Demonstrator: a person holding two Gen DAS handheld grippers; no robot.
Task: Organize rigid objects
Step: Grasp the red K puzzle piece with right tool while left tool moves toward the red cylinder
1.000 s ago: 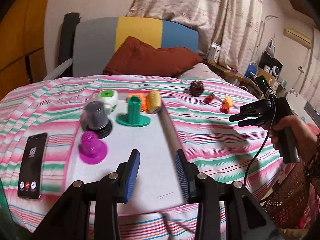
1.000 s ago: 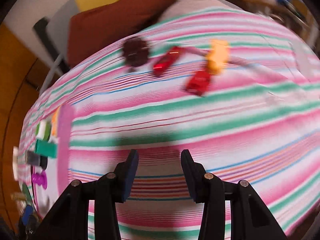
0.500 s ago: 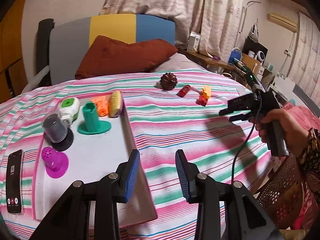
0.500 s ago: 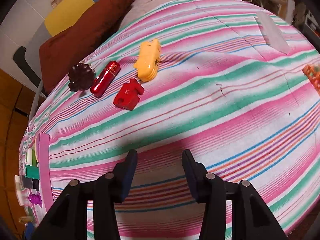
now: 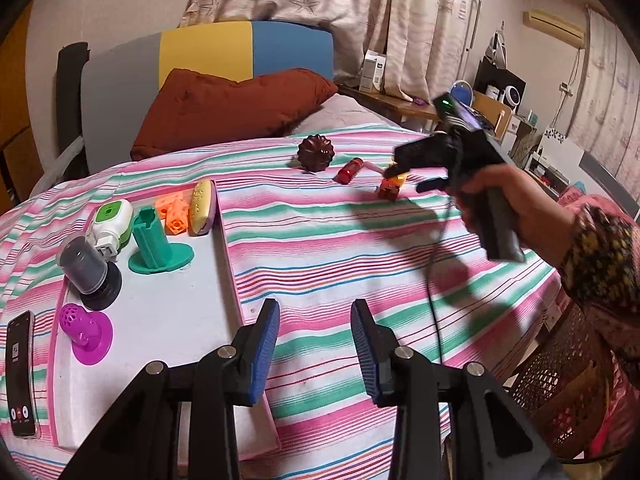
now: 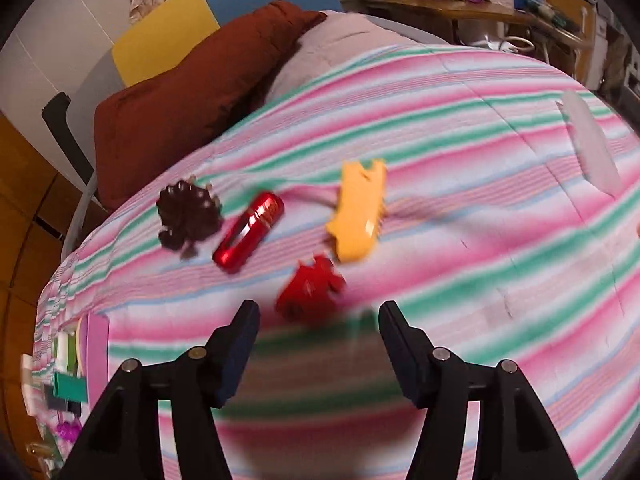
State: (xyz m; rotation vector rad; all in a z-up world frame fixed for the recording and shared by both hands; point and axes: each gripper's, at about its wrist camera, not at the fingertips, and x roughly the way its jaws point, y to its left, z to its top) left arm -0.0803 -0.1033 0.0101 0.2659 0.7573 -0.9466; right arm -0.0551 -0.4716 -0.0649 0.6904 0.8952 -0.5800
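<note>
The bed (image 5: 344, 248), under a pink, green and white striped cover, carries everything. A white board (image 5: 180, 320) with a pink rim lies along its left side and already holds a row of sorted pieces at its far end: a black cup, a green stand, an orange block and others. Four loose pieces are left on the cover near the far edge of the bed, in front of the brown pillow (image 5: 232, 108).

The right gripper (image 6: 314, 312) is closing on that group. Its jaws have just been opening and stand apart with nothing between the pads. Closest to them is the red block (image 6: 310, 290), just beyond the fingertips. The yellow piece (image 6: 358, 210) lies just beside it, farther on, then the red tube (image 6: 250, 232) and the dark brown ridged piece (image 6: 188, 216) to the left.

To do this step well, I would take the red block alone. Centre the jaws over it, set them wide enough to clear its lobes, and come down without nudging the yellow piece. The soft cover may give under pressure, so press lightly before closing.

The left gripper (image 5: 314, 344) hangs over the near edge of the board, jaws apart and empty.
</note>
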